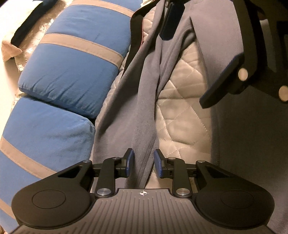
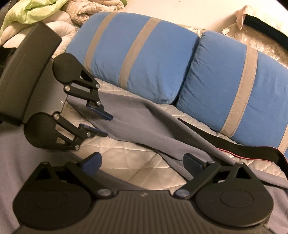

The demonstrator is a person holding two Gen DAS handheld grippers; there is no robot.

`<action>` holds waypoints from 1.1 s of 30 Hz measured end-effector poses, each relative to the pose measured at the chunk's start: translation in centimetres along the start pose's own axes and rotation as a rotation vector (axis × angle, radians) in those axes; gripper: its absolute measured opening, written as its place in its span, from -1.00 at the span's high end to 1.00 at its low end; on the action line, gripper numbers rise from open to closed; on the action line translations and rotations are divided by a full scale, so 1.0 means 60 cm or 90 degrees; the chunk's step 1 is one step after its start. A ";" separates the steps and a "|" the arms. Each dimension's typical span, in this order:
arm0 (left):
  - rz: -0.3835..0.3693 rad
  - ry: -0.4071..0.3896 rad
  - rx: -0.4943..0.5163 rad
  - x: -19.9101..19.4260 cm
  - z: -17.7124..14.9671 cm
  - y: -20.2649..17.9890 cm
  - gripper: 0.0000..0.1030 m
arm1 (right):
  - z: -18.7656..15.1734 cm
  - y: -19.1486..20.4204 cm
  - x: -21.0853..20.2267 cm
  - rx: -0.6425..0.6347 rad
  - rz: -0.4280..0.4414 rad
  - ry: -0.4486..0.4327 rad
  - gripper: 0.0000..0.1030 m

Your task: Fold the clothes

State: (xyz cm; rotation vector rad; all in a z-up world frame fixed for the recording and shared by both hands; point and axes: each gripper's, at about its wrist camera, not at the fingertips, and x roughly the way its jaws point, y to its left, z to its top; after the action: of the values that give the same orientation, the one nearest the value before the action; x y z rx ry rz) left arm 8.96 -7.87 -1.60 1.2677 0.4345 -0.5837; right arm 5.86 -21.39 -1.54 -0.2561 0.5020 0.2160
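A grey garment (image 1: 145, 100) with a black, red-piped edge (image 2: 234, 145) lies on the cream quilted bedspread (image 1: 183, 108). One bunched fold of it, with a zip seam, runs up the left wrist view. My left gripper (image 1: 144, 156) is at the near end of that fold, its blue pads pressing on the cloth from both sides. The right wrist view shows the same gripper (image 2: 108, 126) at the left, its jaws narrow on the garment's edge. My right gripper (image 2: 144, 162) stands wide open low over the quilt and grey cloth, holding nothing; it also shows as the right gripper (image 1: 184, 70) at the far end of the fold.
Two blue pillows with grey stripes (image 2: 144, 59) lie along the far side of the bedspread, close to the garment. A pale green blanket (image 2: 32, 10) and a beige one are heaped at the back left. More grey cloth (image 2: 14, 162) covers the near side.
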 end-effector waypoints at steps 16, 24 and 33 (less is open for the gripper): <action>0.050 -0.012 -0.076 -0.045 -0.017 0.039 0.94 | -0.014 -0.029 0.031 -0.007 -0.064 0.046 -0.82; 0.107 0.003 -0.124 -0.047 -0.026 0.067 0.98 | -0.009 -0.076 0.054 0.025 -0.052 0.072 -0.54; 0.011 -0.031 -0.055 -0.050 -0.026 0.018 0.51 | -0.009 -0.079 0.050 0.056 -0.049 0.071 -0.57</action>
State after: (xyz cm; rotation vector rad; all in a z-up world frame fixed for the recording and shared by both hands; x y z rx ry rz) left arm 7.29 -5.68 0.62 1.1708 0.4044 -0.5744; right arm 9.45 -25.63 -2.60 -0.2015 0.6103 0.1049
